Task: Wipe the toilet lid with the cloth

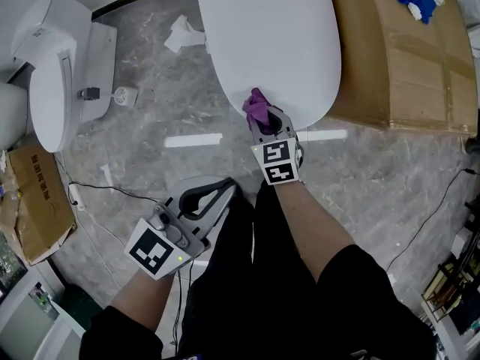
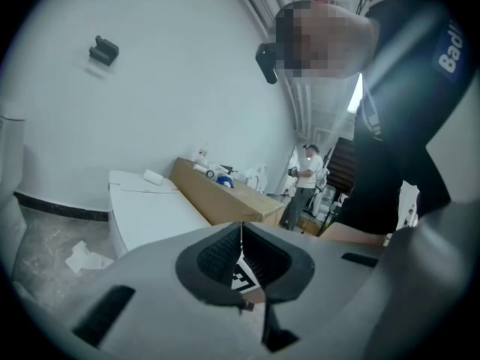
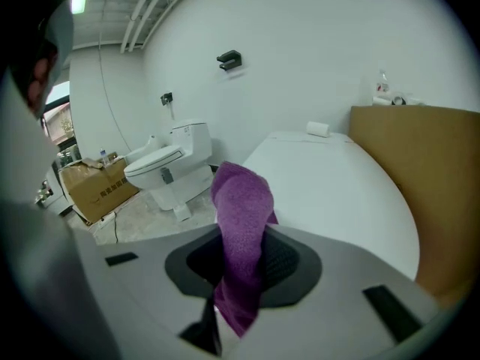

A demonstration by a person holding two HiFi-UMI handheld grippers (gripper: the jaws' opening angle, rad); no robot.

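The right hand-held gripper (image 1: 264,120) clenches a purple cloth (image 1: 256,107) at the lower edge of the white toilet lid (image 1: 270,36) — frame centre. The left hand-held gripper (image 1: 217,193) — lower left — is clenched, empty.

Head view looks steeply down onto the glossy white oval toilet lid (image 1: 270,43) and grey marbled floor (image 1: 150,122). Left gripper view faces across the room, lid farther off. Right gripper view sits close over it. All three share the long brown cardboard box (image 1: 405,58).
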